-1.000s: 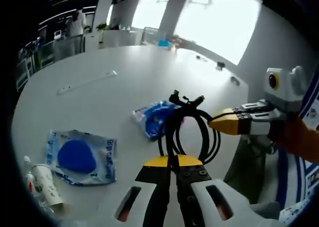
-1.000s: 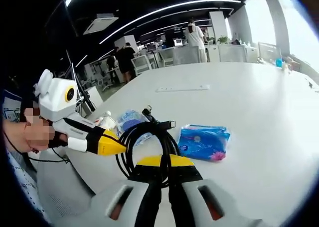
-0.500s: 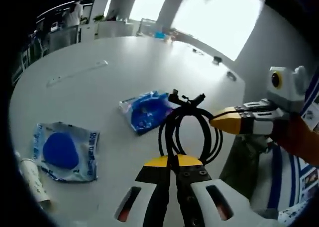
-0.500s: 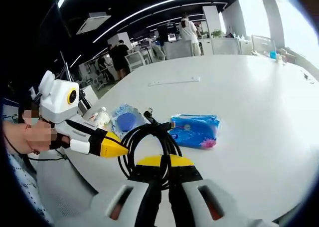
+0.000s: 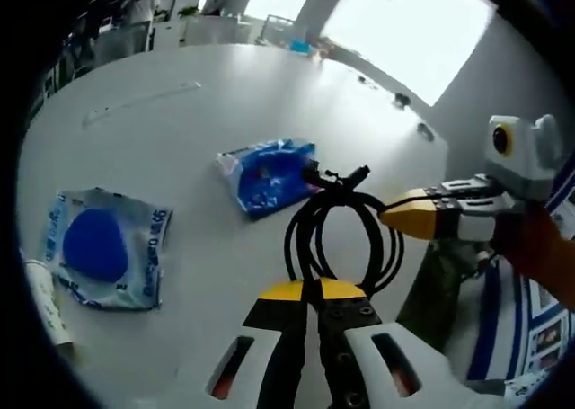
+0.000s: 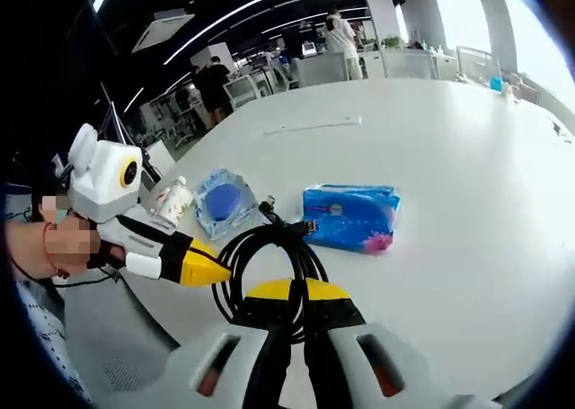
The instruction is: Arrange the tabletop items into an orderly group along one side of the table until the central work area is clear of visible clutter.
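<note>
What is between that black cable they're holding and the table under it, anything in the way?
Both tongs, left and right, are shut on the coiled black cable. Right beyond it lies the blue tissue pack, near the cable's plugs. Further aside lies a clear pouch with a blue disc. The white table elsewhere looks open.

- black coiled cable (image 5: 341,238): looped several turns, plug ends sticking out at the far side, lifted above the white table (image 5: 198,112).
- blue tissue pack (image 5: 265,173): lies flat near the table's edge, just beyond the coil.
- clear pouch with a blue round pad (image 5: 101,245): flat on the table.
- small white bottle (image 6: 174,201): on its side, beside the pouch.
</note>
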`<move>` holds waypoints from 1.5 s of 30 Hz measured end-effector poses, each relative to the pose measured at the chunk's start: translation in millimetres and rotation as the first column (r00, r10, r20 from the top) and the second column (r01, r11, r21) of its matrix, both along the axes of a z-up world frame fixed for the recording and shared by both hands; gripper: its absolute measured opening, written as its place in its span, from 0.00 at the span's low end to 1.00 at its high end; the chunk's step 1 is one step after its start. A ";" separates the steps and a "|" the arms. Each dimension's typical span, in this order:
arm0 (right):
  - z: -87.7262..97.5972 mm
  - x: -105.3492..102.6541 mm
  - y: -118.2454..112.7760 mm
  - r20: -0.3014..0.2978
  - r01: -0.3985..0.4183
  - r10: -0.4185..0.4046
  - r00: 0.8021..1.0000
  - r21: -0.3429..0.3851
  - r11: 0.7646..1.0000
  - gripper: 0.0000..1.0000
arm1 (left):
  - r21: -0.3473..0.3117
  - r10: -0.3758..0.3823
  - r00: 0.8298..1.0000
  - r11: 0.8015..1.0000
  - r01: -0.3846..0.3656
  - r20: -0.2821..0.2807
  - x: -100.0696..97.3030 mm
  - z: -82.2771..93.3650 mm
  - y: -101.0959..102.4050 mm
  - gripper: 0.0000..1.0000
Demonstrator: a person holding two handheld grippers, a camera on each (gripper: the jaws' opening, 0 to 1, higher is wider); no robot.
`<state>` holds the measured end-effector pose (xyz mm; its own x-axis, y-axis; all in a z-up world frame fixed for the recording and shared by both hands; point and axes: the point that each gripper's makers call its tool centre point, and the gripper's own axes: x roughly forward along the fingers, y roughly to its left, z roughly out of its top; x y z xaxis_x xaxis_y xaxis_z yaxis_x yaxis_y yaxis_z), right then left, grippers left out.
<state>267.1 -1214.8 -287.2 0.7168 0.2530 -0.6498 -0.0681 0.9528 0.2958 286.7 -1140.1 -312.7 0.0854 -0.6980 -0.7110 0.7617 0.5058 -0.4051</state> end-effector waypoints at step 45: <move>-61.4 17.1 -1.6 -0.166 -0.055 0.055 0.985 0.007 0.998 0.00 | 0.091 0.068 0.986 0.994 -0.055 -0.152 7.4 -46.7 5.6 0.00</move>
